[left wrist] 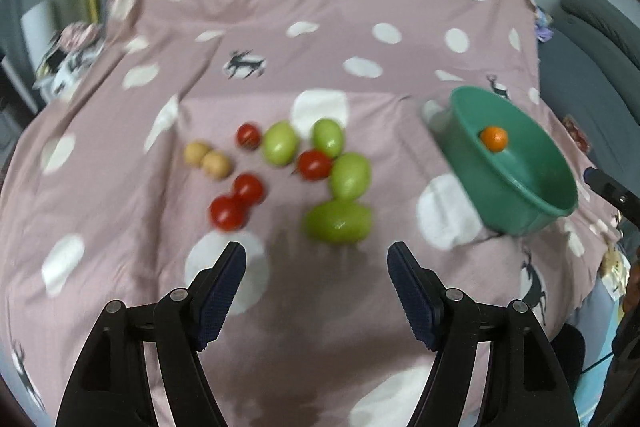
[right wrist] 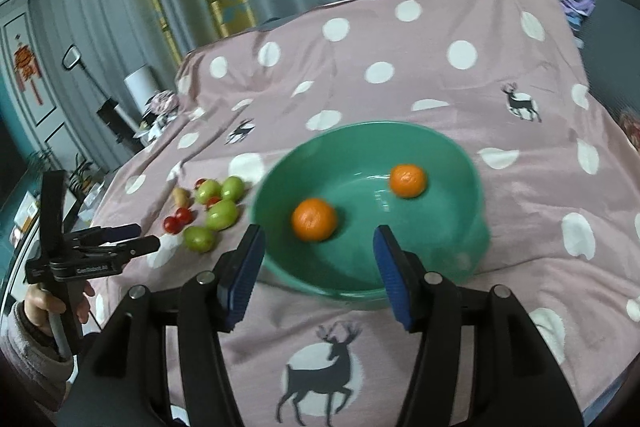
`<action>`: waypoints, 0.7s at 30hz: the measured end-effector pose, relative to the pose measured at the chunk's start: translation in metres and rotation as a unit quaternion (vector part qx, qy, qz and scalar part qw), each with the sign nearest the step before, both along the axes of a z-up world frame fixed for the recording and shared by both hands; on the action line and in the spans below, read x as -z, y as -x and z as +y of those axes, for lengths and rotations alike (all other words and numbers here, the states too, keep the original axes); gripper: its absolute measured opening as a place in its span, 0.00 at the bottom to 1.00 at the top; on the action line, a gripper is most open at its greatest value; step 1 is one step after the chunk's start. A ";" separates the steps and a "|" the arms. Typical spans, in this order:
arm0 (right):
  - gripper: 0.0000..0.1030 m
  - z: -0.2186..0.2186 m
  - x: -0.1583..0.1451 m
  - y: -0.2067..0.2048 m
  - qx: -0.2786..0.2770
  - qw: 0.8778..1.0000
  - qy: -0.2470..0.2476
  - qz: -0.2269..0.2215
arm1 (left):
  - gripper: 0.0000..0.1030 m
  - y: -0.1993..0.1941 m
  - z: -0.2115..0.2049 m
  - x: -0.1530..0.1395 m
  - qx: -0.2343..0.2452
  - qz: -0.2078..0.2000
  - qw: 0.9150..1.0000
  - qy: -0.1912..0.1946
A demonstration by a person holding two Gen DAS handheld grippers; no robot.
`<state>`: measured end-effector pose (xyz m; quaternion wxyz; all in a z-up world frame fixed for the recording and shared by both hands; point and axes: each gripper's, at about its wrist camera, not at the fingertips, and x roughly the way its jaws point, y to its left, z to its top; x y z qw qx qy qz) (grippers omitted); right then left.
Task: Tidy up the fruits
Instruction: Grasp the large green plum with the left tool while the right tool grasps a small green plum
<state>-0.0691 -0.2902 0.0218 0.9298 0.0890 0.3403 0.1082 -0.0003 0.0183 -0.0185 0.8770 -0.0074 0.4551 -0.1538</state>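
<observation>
A green bowl (right wrist: 460, 163) sits on the pink spotted cloth and holds two oranges (right wrist: 314, 219) (right wrist: 408, 180). It also shows in the left wrist view (left wrist: 532, 195) with one orange (left wrist: 494, 138) visible. Left of it lie several green fruits (left wrist: 338, 222), several red tomatoes (left wrist: 228, 213) and two small tan fruits (left wrist: 208, 159). My left gripper (left wrist: 316, 259) is open and empty, just short of the nearest green fruit. My right gripper (right wrist: 318, 241) is open and empty over the bowl's near rim. The left gripper also shows in the right wrist view (right wrist: 138, 237).
The pink cloth (left wrist: 320, 27) with white dots and deer prints covers the whole table. Curtains hang behind. A grey chair (left wrist: 600, 39) stands to the right. Clutter and a white cylinder (right wrist: 140, 85) sit beyond the cloth's left edge.
</observation>
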 end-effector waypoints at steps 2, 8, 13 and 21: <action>0.55 0.011 0.000 0.000 -0.016 1.000 0.003 0.001 | 0.71 0.004 0.006 0.004 -0.004 0.006 1.000 0.004; 0.56 0.046 0.009 -0.002 -0.071 0.997 0.019 0.017 | 0.71 0.012 0.007 0.009 0.008 0.010 1.000 0.012; 0.56 0.070 0.019 -0.009 -0.106 0.993 0.023 0.036 | 0.71 0.012 0.001 0.016 0.025 0.018 0.999 0.020; 0.56 0.085 0.028 -0.017 -0.122 0.991 0.004 0.054 | 0.71 -0.011 -0.019 0.026 0.024 0.019 0.999 0.016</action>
